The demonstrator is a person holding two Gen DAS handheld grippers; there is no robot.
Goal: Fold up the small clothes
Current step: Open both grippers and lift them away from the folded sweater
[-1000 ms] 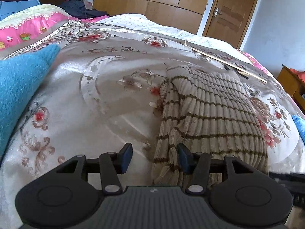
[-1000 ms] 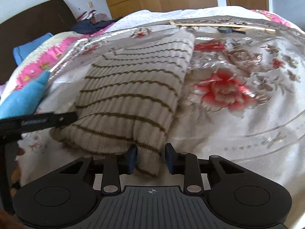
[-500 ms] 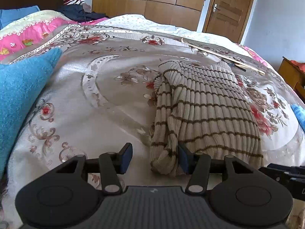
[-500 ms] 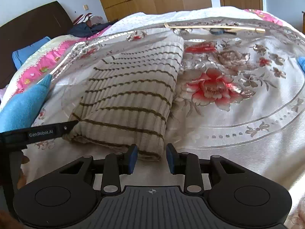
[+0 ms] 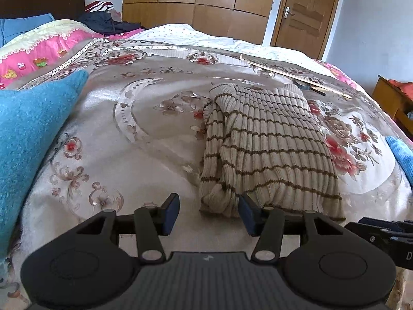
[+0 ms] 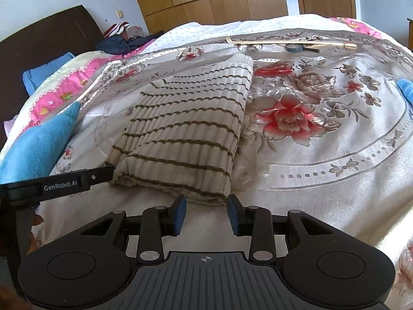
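Sweater (image 5: 268, 144): cream ribbed knit with thin brown stripes, lay folded into a thick rectangle on the floral bedspread (image 5: 134, 155).
Blue cloth (image 5: 28, 129): fuzzy, lay on the bed to the sweater's left.
Writing: "GenRobot.AI" read in white on the left gripper's black side.
Left gripper (image 5: 209, 213): jaws stood wide apart, holding nothing, just before the sweater's near left corner.
Right gripper (image 6: 205, 213): jaws parted, holding nothing, at the sweater's near right corner.
Stick (image 6: 291, 42): pale, lay beyond the sweater.
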